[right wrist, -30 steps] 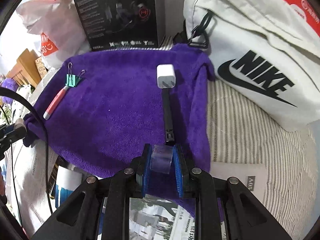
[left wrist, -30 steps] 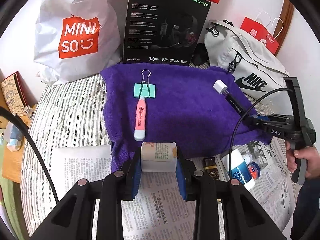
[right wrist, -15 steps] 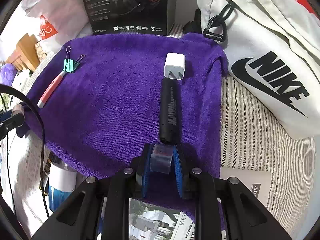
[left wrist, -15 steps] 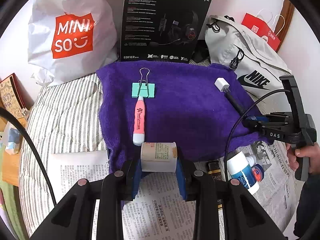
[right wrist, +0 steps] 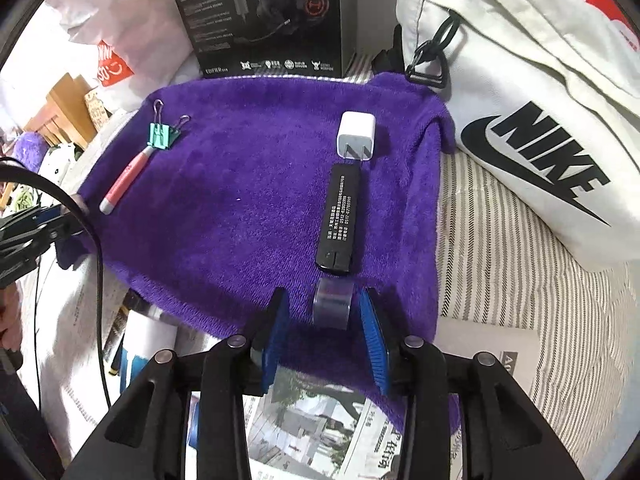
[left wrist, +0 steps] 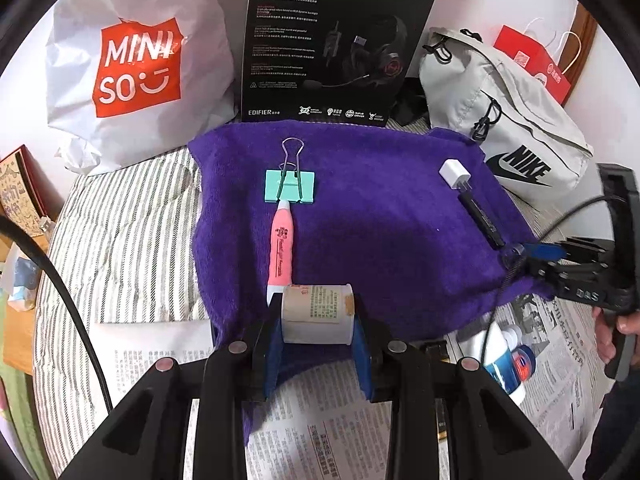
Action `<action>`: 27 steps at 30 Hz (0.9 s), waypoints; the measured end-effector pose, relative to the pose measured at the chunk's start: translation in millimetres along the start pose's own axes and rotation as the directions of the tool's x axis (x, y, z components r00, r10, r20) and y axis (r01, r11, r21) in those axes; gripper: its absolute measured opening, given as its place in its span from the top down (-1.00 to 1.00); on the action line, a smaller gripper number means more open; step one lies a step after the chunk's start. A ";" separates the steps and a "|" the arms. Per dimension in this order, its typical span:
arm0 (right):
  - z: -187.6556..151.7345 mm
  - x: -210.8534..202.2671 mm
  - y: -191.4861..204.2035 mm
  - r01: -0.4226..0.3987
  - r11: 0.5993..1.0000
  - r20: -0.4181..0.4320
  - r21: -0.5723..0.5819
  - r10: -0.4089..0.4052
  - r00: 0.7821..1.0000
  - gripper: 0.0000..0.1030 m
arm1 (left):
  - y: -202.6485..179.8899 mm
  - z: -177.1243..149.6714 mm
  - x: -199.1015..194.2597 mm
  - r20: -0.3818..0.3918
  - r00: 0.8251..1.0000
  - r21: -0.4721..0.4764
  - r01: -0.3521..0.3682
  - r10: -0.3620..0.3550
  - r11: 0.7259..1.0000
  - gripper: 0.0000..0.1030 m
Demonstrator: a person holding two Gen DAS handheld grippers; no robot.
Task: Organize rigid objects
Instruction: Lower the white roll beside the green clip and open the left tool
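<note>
Right gripper [right wrist: 324, 320]: jaws just spreading — pads clear of the black pen [right wrist: 338, 218]
Left gripper [left wrist: 318, 316]: clamped on a white bottle [left wrist: 316, 314]
Purple towel [right wrist: 240, 168]: carries pen — lengthwise, below white charger [right wrist: 356, 136]

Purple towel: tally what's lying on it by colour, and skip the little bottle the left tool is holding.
On the purple towel:
Green: 1, binder clip
Pink: 1, pen
White: 1, charger plug
Black: 1, stick with a clear end
Total: 4
</note>
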State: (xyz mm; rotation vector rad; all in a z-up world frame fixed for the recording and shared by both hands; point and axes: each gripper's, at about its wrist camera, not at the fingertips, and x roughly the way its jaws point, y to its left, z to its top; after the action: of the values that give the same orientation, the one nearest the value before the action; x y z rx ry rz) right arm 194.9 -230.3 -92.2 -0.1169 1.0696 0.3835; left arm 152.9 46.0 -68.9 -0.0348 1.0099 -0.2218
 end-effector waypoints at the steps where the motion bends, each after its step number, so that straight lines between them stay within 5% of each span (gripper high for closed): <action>1: -1.2 -2.7 -0.8 0.006 1.000 0.006 0.001 -0.006 1.000 0.09 | 0.1 2.2 2.7 -0.001 1.000 -0.001 0.000 0.000 1.000 0.44; 18: -26.3 -33.0 -9.5 0.000 0.999 0.113 0.053 -0.006 0.994 0.05 | -9.7 41.8 48.7 -0.017 1.000 0.032 0.006 -0.005 0.999 0.44; 27: -40.8 -45.6 -21.3 -0.067 0.990 0.149 0.126 0.048 0.988 0.04 | -23.0 56.1 73.5 -0.053 0.996 0.098 -0.059 0.065 0.993 0.44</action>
State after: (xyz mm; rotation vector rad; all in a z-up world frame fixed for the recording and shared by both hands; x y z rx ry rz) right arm 149.4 -272.7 -74.1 0.0580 0.9520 0.3672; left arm 233.9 4.6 -97.4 0.0915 1.0539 -0.2154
